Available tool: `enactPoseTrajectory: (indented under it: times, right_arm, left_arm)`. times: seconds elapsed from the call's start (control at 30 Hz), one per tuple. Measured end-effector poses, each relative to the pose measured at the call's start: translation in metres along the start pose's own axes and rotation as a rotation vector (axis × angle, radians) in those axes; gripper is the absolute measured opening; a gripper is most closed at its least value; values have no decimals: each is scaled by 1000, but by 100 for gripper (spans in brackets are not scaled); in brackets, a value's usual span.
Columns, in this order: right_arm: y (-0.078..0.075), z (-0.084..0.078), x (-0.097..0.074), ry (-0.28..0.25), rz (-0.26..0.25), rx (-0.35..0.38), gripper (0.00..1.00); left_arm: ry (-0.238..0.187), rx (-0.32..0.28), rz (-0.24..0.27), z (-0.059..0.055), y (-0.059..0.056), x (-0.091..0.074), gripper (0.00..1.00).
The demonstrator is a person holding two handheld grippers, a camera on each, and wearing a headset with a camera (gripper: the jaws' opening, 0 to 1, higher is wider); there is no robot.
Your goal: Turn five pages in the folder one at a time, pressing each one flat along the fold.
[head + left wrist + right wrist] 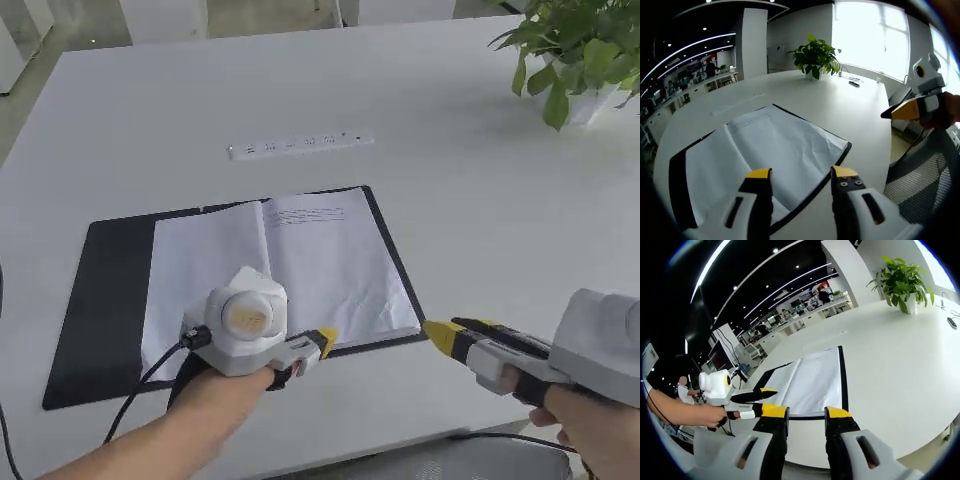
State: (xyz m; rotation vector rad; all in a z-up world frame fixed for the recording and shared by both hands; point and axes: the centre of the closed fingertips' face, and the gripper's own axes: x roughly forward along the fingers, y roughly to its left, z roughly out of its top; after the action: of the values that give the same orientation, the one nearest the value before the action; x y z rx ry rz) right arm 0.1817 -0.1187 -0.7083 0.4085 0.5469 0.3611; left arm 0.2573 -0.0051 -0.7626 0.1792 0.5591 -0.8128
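Folder (pixel 110 300) lies open just ahead of the left claw (pixel 802 172).

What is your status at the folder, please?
Left gripper open, at near edge of folder. Right gripper open, empty, right of folder. Folder lies open, nothing on pages.

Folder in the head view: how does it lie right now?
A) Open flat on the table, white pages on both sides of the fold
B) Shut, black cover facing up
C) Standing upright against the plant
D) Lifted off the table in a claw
A: the folder lies open on the table with white pages spread either side of the fold, while the left claw and right claw are open and grip nothing.
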Motion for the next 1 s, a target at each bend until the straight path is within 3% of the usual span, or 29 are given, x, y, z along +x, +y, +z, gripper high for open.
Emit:
enactPoseTrajectory:
  times: [0.3, 0.5, 0.63, 1.0]
  right_arm:
    - [-6, 0, 4, -6, 2, 28, 26]
    - [-12, 1, 10, -11, 6, 46, 26]
    - [-15, 0, 13, -2, 6, 51, 26]
    - [-21, 2, 18, 2, 7, 48, 26]
  left_arm:
    - [-15, 33, 2, -1, -10, 37, 46]
    - [-27, 29, 29, -4, -9, 55, 46]
    - [-18, 34, 34, -13, -14, 62, 44]
    - [-62, 47, 45, -14, -13, 63, 43]
